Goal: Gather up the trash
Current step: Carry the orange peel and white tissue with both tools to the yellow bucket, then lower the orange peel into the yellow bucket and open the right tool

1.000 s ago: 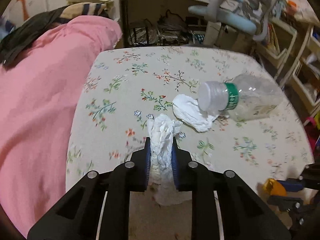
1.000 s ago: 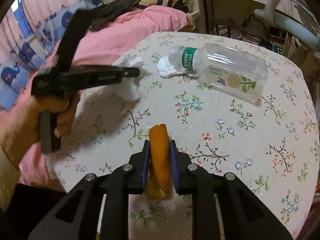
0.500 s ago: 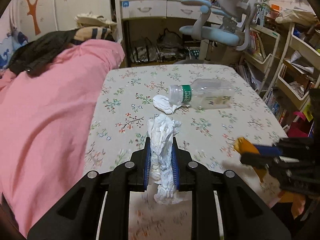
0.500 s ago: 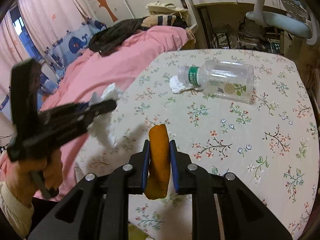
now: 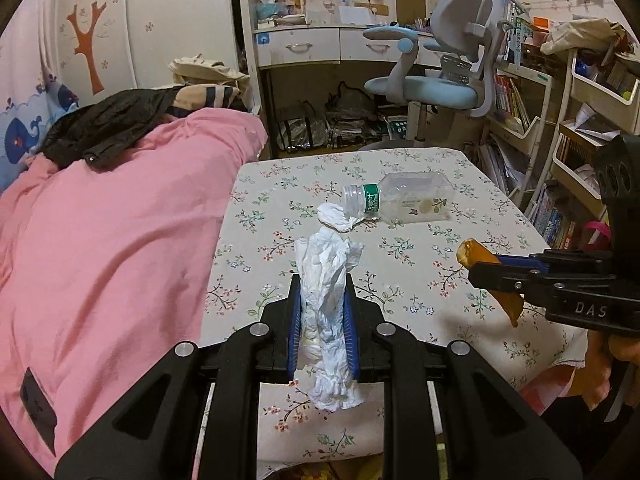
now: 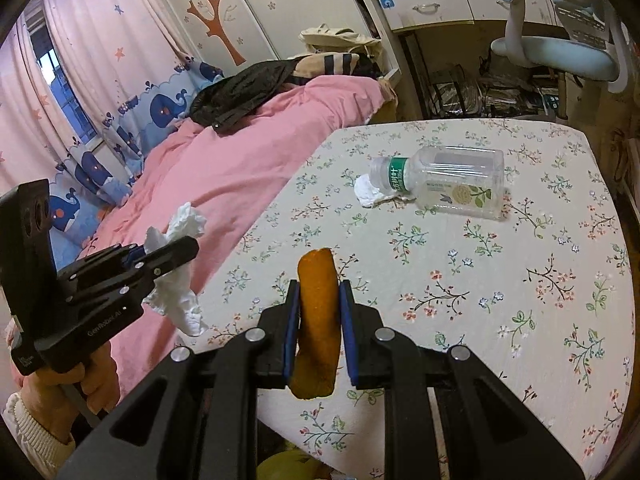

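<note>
My left gripper is shut on a crumpled white tissue, lifted off the floral table near its front edge. The same left gripper and tissue show at the left of the right wrist view. My right gripper is shut on an orange peel, also raised above the table; the right gripper and peel appear at the right of the left wrist view. On the table lie an empty clear plastic bottle on its side and a second tissue wad at its mouth.
A bed with a pink duvet borders the table's left side. A blue desk chair, a white desk and crowded shelves stand behind and to the right. A person's hand holds the left gripper's handle.
Both grippers have pulled back and up from the table with their loads. The left one with the tissue moved much further; the bottle and second tissue now look far smaller.
</note>
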A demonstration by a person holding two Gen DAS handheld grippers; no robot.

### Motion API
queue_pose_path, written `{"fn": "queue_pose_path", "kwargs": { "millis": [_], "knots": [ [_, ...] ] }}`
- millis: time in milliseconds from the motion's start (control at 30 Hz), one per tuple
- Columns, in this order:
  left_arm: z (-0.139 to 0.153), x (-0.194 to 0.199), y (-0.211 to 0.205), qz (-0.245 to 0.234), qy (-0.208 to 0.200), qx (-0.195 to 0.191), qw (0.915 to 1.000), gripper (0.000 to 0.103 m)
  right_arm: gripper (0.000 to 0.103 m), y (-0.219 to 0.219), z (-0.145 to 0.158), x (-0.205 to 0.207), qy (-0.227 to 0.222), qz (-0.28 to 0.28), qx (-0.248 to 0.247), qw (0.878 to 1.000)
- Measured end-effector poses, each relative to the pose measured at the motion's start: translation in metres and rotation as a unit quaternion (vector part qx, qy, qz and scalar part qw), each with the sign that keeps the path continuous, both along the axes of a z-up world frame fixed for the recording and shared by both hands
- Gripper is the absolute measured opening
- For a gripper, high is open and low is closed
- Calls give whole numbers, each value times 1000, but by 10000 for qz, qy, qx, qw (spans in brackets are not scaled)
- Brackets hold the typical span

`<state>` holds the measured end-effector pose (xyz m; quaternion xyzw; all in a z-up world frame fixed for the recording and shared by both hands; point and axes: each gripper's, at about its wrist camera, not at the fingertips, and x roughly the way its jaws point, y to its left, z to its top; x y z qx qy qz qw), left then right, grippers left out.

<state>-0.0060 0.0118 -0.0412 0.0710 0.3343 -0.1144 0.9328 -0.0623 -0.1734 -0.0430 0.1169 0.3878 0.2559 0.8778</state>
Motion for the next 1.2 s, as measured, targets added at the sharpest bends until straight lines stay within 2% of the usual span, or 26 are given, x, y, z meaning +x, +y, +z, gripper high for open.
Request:
{"fn": "queue_pose_path", "kwargs": {
  "millis": [233,433,667,900,967,1000,1200],
  "knots": [
    [3,-16,5,-7,5,-110,9999,18,20,5,2,-19,-30,102,75,9999],
    [-3,-37,9,1,82,-122,9999,18,20,24,-8,-57,109,375,-37,9992],
    [-13,-64,11,-49,191,-101,9998,18,20,41,-41,-109,618,602,-111,9962],
    [-22,-94,8,-148,321,-126,9993,18,23,44,-74,-139,1240,576,-226,9904],
    [-25,-101,6,-183,392,-170,9989,18,32,43,-82,-143,1478,571,-282,9870],
    [-27,-105,5,-202,428,-176,9987,18,42,43,-84,-146,1513,528,-321,9866],
    [-40,-132,-8,-402,627,-127,9971,18,51,27,-80,-155,1439,194,-263,9890]
  ]
}}
